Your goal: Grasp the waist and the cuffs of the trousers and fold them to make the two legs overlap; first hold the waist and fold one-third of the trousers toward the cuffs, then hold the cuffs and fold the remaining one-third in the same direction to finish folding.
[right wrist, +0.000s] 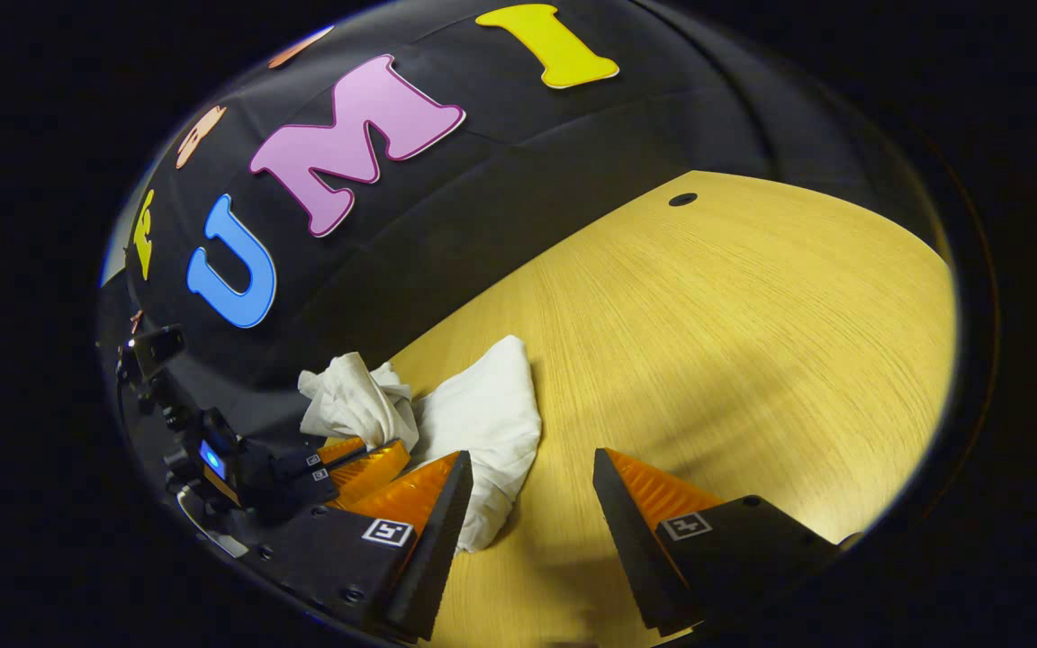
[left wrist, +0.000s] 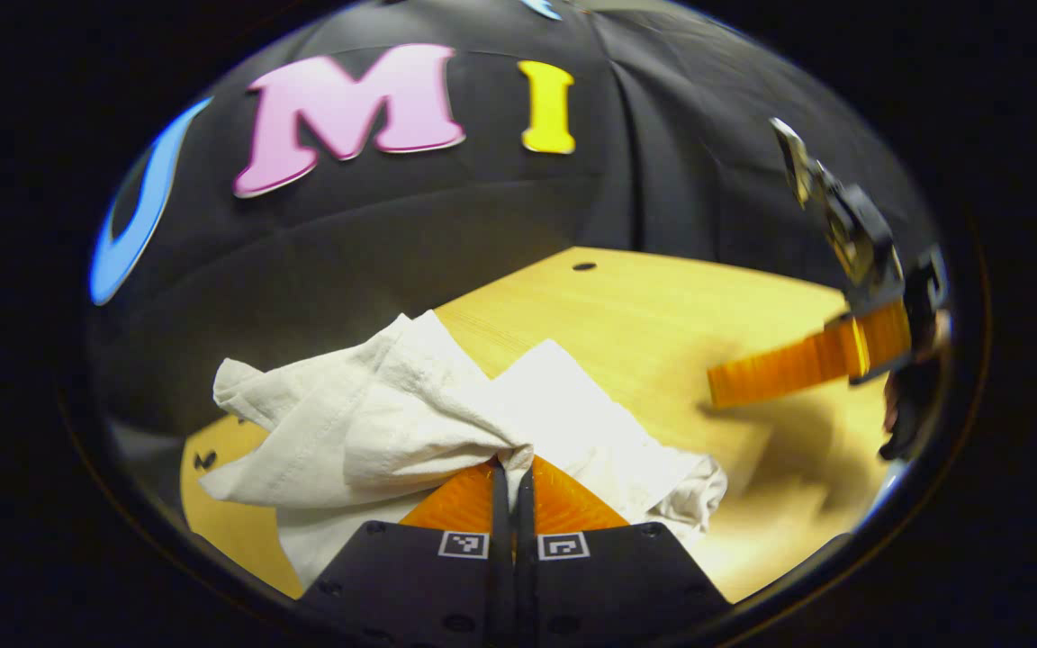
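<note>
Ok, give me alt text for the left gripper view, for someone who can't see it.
The left gripper, fingers closed together, pinches a fold of crumpled white cloth trousers lying bunched on a light wooden table. At the right edge, the right gripper hangs above the bare tabletop, apart from the cloth.

no readable words, brands or numbers show. small square black-and-white coded markers (left wrist: 464, 544) sit on the gripper bodies in both views, patterns only, bearing no legible characters.
</note>
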A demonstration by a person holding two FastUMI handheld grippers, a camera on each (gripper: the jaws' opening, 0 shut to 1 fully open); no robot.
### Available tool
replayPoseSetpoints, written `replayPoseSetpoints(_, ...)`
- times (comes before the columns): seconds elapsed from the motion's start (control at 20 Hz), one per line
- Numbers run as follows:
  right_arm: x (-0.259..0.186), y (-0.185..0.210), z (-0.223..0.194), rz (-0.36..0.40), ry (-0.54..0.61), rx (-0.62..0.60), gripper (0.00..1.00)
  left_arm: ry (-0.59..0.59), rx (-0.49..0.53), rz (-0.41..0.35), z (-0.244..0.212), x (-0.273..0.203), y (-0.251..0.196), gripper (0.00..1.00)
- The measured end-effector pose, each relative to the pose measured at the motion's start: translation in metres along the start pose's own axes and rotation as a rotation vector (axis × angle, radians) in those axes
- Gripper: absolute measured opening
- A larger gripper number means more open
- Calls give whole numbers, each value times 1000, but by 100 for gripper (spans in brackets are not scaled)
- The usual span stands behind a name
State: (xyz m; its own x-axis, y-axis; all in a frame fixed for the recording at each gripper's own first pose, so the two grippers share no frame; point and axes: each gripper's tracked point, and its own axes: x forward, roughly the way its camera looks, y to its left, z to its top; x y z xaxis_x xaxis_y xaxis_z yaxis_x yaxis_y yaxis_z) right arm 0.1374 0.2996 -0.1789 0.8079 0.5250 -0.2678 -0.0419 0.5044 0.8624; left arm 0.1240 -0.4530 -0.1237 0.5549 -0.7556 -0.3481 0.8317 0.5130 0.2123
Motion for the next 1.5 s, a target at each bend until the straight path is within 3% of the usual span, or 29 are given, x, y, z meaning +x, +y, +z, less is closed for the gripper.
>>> replayPoseSetpoints(0.2, -10, -36, 12, -39, -13, 15, 84, 20, 126, -36, -10, -2, -13, 5)
replayPoseSetpoints(0.45, -20, -64, 27, -73, -24, 11, 84, 54, 387, -63, -23, 5, -32, 6)
replayPoseSetpoints(0.85, -23, -76, 36, -82, -28, 26, 84, 59, 624, -23, -38, 8, -48, 6)
replayPoseSetpoints(0.95, -25, -75, 38, -78, -28, 35, 84, 55, 657, -5, -39, 8, -46, 10)
replayPoseSetpoints(1.05, -26, -74, 41, -74, -29, 39, 84, 41, 668, 16, -35, 4, -40, 18)
replayPoseSetpoints(1.15, -27, -66, 42, -62, -23, 41, 84, 25, 678, 50, -28, -1, -32, 43)
replayPoseSetpoints(1.2, -29, -62, 43, -54, -23, 34, 84, 15, 673, 62, -23, -7, -29, 65)
replayPoseSetpoints(1.25, -31, -55, 46, -43, -27, 21, 84, 6, 660, 73, -17, -14, -25, 75)
replayPoseSetpoints(1.3, -33, -48, 49, -33, -30, 5, 84, 1, 639, 79, -11, -21, -22, 92)
replayPoseSetpoints(1.35, -36, -42, 53, -26, -34, -11, 84, -2, 608, 90, -5, -37, -14, 97)
replayPoseSetpoints(1.5, -50, -15, 73, -3, -57, -51, 84, -10, 468, 145, 15, -76, 6, 97)
